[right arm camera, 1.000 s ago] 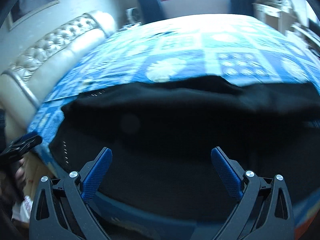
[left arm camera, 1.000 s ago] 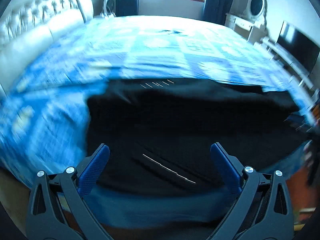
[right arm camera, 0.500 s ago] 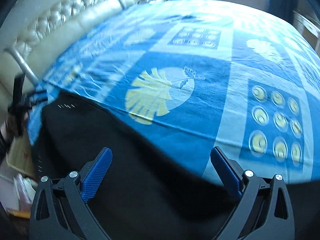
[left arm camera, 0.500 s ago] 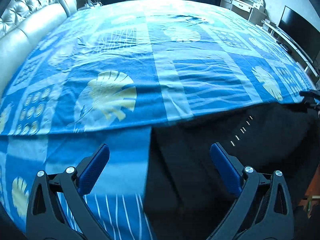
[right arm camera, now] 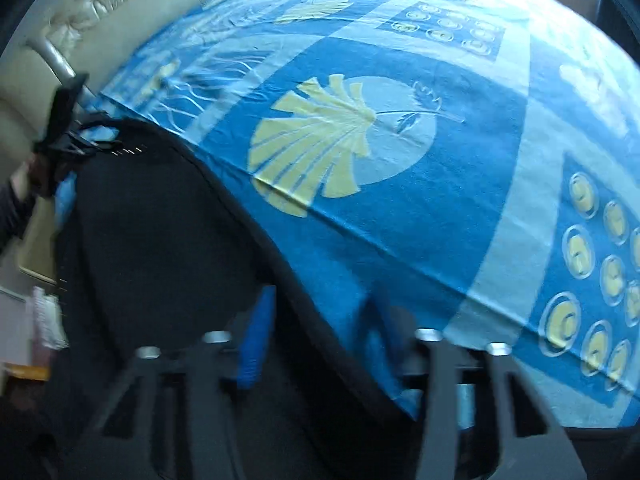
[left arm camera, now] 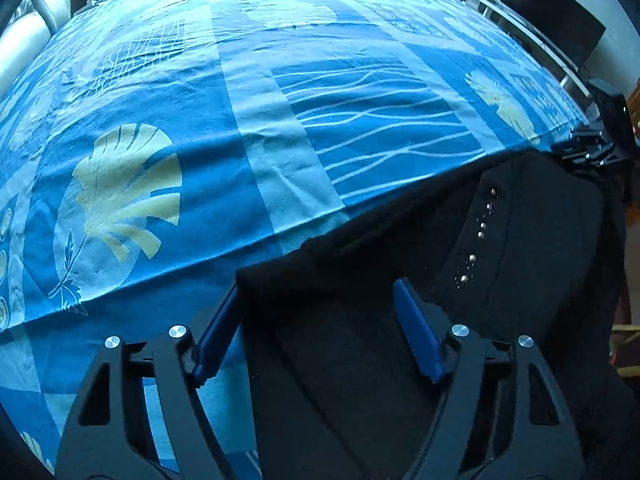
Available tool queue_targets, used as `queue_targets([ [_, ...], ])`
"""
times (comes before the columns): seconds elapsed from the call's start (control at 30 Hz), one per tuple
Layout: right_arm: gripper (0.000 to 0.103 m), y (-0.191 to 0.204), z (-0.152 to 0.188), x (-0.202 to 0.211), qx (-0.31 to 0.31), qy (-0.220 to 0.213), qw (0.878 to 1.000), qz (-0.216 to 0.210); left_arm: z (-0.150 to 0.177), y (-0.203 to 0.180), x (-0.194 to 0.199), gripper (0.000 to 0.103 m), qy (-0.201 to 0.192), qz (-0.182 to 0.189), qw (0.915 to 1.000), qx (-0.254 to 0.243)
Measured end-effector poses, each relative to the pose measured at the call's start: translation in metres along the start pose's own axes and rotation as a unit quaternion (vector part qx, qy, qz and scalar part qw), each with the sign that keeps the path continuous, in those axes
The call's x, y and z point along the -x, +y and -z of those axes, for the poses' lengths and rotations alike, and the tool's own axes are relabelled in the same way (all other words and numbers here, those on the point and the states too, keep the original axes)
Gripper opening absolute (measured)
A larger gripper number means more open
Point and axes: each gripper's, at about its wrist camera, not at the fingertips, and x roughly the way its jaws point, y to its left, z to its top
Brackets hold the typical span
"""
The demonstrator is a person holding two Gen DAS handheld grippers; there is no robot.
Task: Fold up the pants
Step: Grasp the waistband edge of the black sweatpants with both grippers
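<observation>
Black pants [left arm camera: 500, 280] with a row of small metal studs lie along the near edge of the bed and hang over it. My left gripper [left arm camera: 316, 300] has its blue fingers partly closed around the pants' left corner, with cloth between them. The pants also fill the lower left of the right wrist view [right arm camera: 160, 248]. My right gripper [right arm camera: 320, 320] is blurred, its fingers narrowed around the pants' right edge. Each gripper shows at the far side of the other's view.
The bed carries a blue sheet [left arm camera: 280, 120] with shell and wave prints. A cream tufted headboard [right arm camera: 100, 12] stands at the left. A dark TV [left arm camera: 556, 20] on a low white unit stands at the right.
Both grippers have dropped low to the bed's near edge and narrowed from wide open onto the pants' two ends. The view has tilted down onto the sheet.
</observation>
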Motion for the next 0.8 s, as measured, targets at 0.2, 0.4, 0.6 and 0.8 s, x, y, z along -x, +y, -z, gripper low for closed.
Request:
queue_targets([
  [0.2,0.008,0.02,-0.003,0.004,0.029,0.001,0.999,0.033,-0.006,0.004,0.006,0.035,-0.004,0.024,0.9995,0.019],
  [0.4,0.008,0.032,-0.012,0.044,0.019,-0.081,0.992,0.097,-0.016,0.002,0.049,0.03,-0.078,0.016,0.9958,0.043],
  [0.6,0.008,0.076,0.012,0.082,0.06,-0.148,0.973,0.168,-0.005,-0.017,0.097,0.03,-0.131,0.011,0.9899,0.053],
  [0.8,0.008,0.124,0.069,0.098,0.086,-0.189,0.955,0.213,0.049,-0.043,0.137,0.03,-0.164,0.011,0.9839,0.071],
])
